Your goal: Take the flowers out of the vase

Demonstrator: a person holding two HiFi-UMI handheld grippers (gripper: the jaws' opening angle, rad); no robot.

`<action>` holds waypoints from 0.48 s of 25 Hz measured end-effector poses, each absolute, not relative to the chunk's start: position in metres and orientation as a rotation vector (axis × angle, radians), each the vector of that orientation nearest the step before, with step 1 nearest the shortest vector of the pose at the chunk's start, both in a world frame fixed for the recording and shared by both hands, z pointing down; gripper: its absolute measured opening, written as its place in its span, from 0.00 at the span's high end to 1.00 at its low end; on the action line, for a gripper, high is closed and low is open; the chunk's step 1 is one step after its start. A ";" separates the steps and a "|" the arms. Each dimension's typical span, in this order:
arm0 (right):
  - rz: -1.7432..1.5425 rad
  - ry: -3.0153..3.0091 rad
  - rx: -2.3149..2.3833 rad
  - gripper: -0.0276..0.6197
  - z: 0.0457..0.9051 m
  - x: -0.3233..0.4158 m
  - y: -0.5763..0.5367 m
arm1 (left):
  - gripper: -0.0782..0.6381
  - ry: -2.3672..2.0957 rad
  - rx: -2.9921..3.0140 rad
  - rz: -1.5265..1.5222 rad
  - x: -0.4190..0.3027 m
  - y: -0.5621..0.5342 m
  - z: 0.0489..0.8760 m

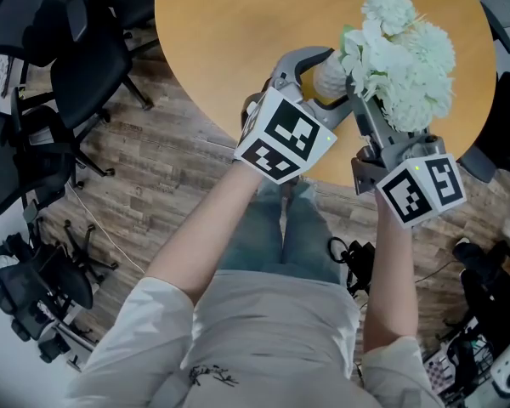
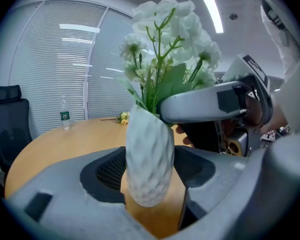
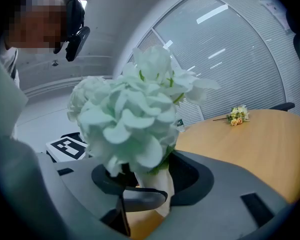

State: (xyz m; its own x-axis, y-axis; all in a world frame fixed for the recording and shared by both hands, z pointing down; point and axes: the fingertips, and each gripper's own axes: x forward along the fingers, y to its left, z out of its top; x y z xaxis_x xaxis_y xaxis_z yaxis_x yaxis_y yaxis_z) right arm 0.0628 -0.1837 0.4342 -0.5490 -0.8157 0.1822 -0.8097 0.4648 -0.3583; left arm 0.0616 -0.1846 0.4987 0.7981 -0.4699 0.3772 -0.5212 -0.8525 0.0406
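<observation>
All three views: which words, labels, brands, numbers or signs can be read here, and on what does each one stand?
No text can be read in any view.
Water bottle: green label, print too small to read.
Left marker cube and right marker cube: black-and-white square patterns only, no words.

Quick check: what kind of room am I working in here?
Probably an office meeting room: a round wooden table, black office chairs beside it, and blinds across the windows.
</observation>
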 end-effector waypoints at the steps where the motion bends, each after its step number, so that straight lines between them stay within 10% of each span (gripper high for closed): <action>1: -0.644 2.673 -1.481 0.67 0.434 0.063 -0.184 | 0.46 -0.787 2.845 0.540 0.062 -0.185 0.498; 12: -0.602 2.667 -1.523 0.75 0.432 0.065 -0.190 | 0.46 -0.788 2.855 0.539 0.061 -0.184 0.498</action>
